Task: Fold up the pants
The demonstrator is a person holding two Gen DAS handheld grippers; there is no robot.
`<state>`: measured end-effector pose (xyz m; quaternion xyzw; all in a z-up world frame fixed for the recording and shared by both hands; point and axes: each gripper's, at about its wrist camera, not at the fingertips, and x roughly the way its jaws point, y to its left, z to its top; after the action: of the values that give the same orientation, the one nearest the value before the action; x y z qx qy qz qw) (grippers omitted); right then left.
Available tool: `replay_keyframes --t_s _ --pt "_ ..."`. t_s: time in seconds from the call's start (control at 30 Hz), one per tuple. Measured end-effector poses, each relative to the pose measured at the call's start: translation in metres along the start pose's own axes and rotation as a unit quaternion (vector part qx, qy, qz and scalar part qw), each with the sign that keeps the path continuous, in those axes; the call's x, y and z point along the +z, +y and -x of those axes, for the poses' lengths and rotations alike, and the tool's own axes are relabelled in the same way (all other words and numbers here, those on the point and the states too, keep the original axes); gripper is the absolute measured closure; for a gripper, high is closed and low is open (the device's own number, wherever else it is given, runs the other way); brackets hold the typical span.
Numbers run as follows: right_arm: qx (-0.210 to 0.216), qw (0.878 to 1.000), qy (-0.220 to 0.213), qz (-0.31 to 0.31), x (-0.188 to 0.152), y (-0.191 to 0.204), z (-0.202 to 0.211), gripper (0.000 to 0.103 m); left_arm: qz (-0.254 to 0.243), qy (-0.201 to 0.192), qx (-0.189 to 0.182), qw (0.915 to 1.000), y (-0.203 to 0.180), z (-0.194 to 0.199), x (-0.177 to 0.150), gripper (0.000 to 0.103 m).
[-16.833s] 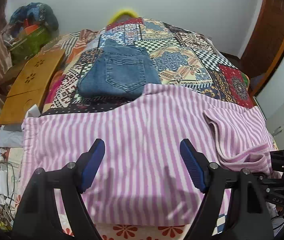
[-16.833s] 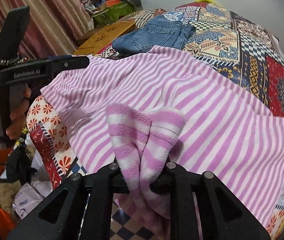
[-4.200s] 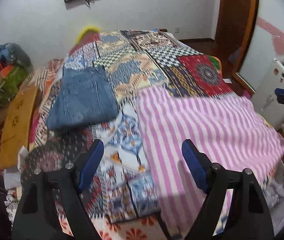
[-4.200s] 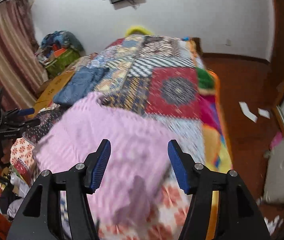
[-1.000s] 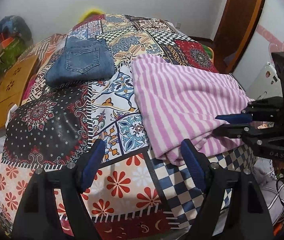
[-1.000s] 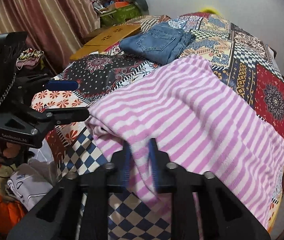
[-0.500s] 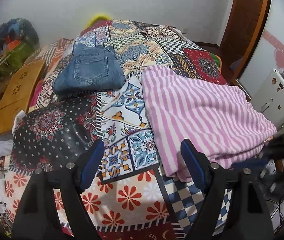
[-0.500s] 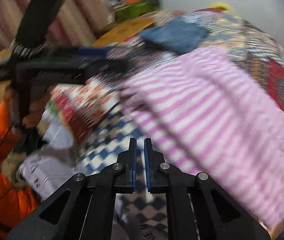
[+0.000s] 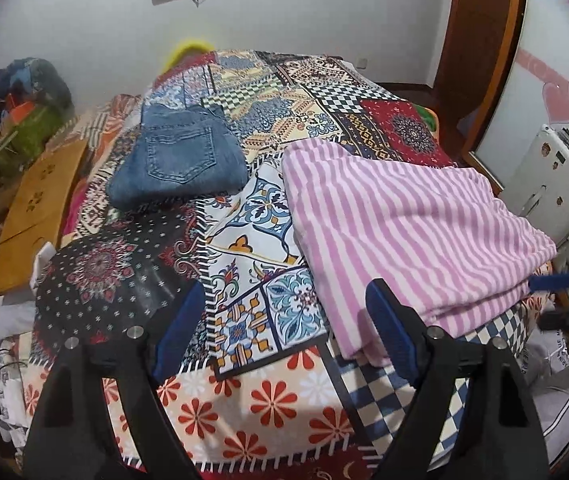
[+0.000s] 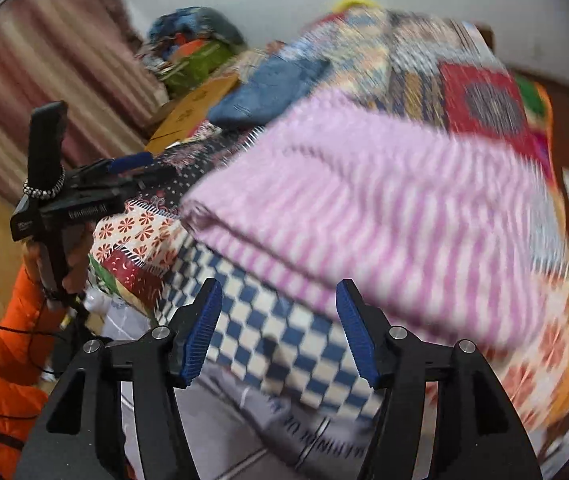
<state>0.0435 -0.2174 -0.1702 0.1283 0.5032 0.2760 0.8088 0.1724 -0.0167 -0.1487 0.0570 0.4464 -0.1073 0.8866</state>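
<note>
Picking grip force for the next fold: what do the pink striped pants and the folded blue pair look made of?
Pink striped pants: soft, matte, fleece-like or terry knit, judging by the fuzzy surface and thick rounded fold edges. Folded blue pair: denim, going by faded blue weave, stitched back pocket and stiff flat fold. Both guesses rest on looks alone.

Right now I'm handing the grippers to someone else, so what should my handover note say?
Left gripper: open, empty, hovering over the quilt's near edge.
Right gripper: open, empty, just off the bed's near edge; view blurred.
Pink striped pants: folded in layers, lying on the quilt's right side, released.
Folded jeans: farther back, left of the pink pair.
Done: both pairs look folded.
Left: perhaps one more fold or tidying of the pink pair.
</note>
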Motion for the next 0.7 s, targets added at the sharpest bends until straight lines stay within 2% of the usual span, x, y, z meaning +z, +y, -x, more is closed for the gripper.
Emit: replay_keyframes --t_s 0.13,0.2,0.27,0.4,0.5,0.6,0.7 --pt "0.0 0.996 -0.012 -0.089 -0.012 -0.025 0.001 0.043 0.009 0.024 -0.041 0.9988 0.004 -0.017 0.008 0.02" --pt "0.007 0.989 -0.042 -0.144 -0.018 -0.039 0.007 0.027 -0.001 0.03 -0.051 0.9982 -0.002 -0.023 0.011 0.02" --pt "0.004 0.982 -0.061 -0.177 -0.022 -0.048 0.012 0.022 -0.013 0.039 -0.059 0.9974 -0.009 -0.032 0.01 0.02" --pt "0.016 0.972 -0.073 -0.222 -0.028 -0.06 0.01 0.021 -0.025 0.062 -0.069 0.9953 -0.018 -0.05 0.004 0.019" --pt "0.034 0.966 -0.059 -0.248 -0.031 -0.066 0.0 0.016 -0.011 0.068 -0.083 0.9942 -0.015 -0.057 -0.003 0.015" --pt "0.033 0.966 -0.06 -0.248 -0.031 -0.064 -0.003 0.013 0.017 0.082 -0.107 0.9907 -0.007 -0.063 -0.008 0.014" --pt "0.062 0.962 -0.068 -0.255 -0.028 -0.059 -0.005 0.012 0.019 0.087 -0.114 0.9894 -0.007 -0.066 -0.013 0.014"
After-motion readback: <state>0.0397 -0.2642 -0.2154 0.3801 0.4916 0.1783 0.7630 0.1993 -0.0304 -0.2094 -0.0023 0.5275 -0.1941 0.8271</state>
